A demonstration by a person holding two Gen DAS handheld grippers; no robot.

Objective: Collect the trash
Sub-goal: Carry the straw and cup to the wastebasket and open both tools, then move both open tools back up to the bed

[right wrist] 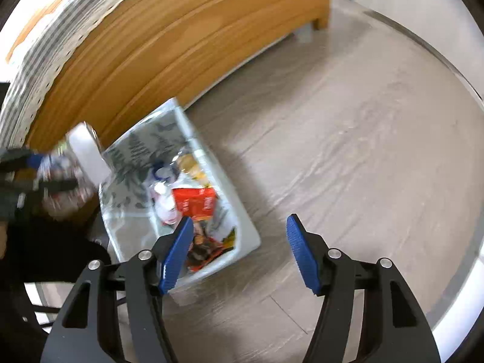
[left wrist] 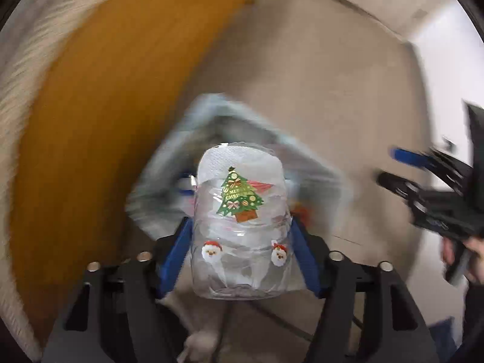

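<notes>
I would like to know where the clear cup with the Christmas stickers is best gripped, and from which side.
Grip the cup across its round side wall, roughly mid-height, coming in from what looks like its base end. The wall is smooth and curved, so opposite sides give the jaws even contact, and the tissue stuffed in the far end stays clear. The left gripper already flanks it this way.

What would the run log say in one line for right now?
left gripper: clear Christmas cup between fingers, over trash bin | right gripper: open, empty | bin: wrappers inside

Both wrist views downward, sharing bin [right wrist: 181, 187].
</notes>
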